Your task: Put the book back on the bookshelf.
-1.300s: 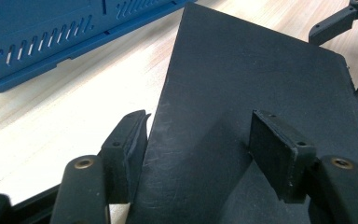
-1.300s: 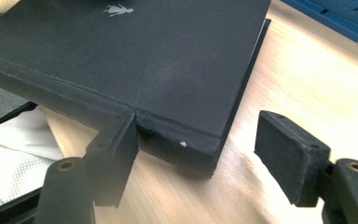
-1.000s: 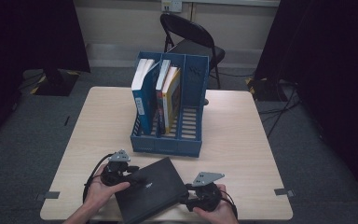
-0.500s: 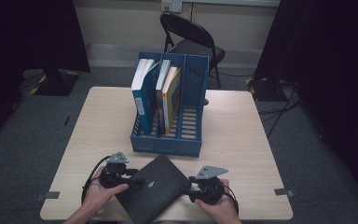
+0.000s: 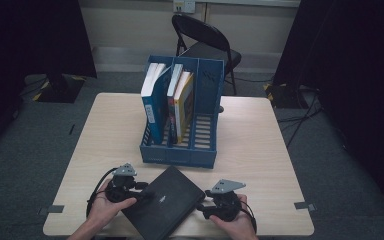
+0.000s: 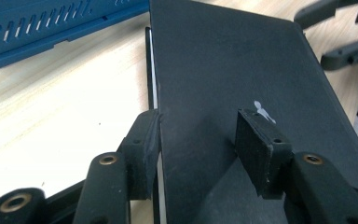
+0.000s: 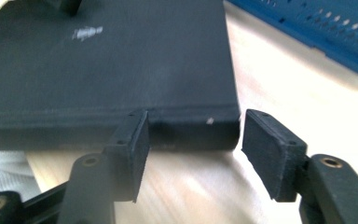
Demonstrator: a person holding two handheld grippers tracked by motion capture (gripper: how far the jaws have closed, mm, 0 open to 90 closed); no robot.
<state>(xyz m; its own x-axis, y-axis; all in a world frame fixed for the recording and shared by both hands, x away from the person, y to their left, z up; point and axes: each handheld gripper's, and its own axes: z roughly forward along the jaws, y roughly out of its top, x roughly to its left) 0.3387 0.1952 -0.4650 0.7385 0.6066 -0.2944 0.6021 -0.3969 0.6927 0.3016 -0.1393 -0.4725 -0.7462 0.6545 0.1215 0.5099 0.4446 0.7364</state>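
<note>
We see a black book point(image 5: 162, 202) lying flat and skewed near the bottom middle of the high view, just in front of the blue file rack point(image 5: 180, 155) that stands at the centre of the table point(image 5: 260, 150). The rack already has books point(image 5: 170, 100) upright in its left and middle slots, while the right slot looks free, so we judge the black book is meant to go there. At the lower left of that view the left gripper point(image 5: 142, 192) reaches onto the book's corner; in the left gripper view one pad point(image 6: 144, 154) sits at the book's long edge and the other rests over the cover, and the jaws have just been closing with that corner between them. We cannot tell whether the pads already pinch it. At the lower right the right gripper point(image 5: 204, 207) faces the book's opposite side. In the right gripper view its jaws stand spread just short of the spine corner point(image 7: 223, 126), touching nothing, and they have just been opening. We take it that working from both sides is meant to steady a wide, flat book as it is raised off the table.
</note>
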